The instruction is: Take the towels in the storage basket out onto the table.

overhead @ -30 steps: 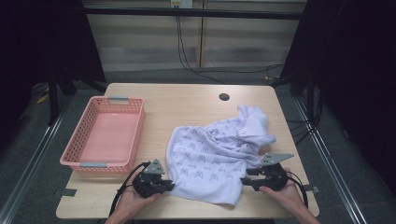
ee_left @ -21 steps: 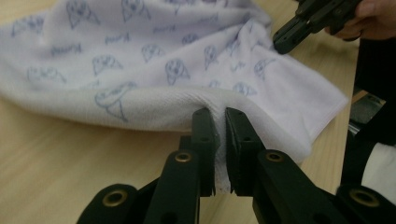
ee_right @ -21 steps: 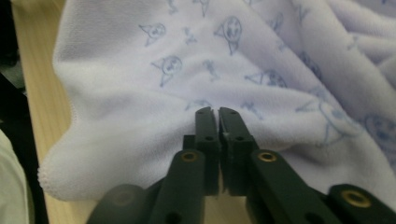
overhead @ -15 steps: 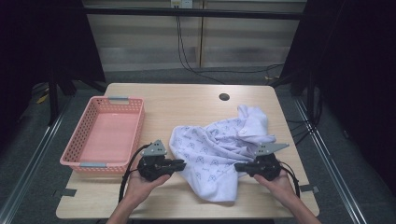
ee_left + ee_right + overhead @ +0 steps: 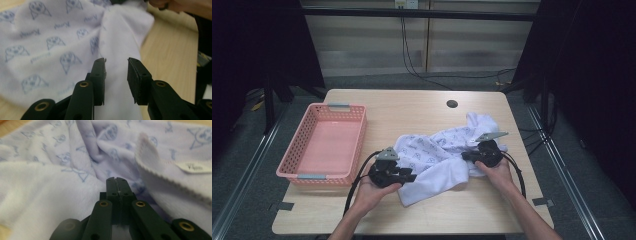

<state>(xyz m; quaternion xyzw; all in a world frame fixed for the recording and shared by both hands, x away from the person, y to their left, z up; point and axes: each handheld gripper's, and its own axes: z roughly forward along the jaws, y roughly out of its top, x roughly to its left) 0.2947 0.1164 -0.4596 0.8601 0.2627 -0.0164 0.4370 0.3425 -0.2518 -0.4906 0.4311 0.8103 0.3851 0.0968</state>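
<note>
White cloth [image 5: 439,157], printed with small blue faces, is lying bunched toward the near right part of the table [image 5: 412,107], its long axis running from the near middle out toward the right edge. You are holding your right gripper [image 5: 464,156] at the cloth's right end; in the right gripper view its jaws are clenched together, with a thin fold seemingly pinched between them, though the pinch itself is hard to make out. You are holding your left gripper [image 5: 412,176] at the near left end of the cloth; its jaws have just been opening and are now standing apart, released, with a fold of cloth lying in the gap but not pressed. The empty pink basket [image 5: 307,175] is sitting at the left edge, just beside your left hand [image 5: 369,192]. The cloth is extending rightward from your left jaws, so that hand is nearer the loose end.
</note>
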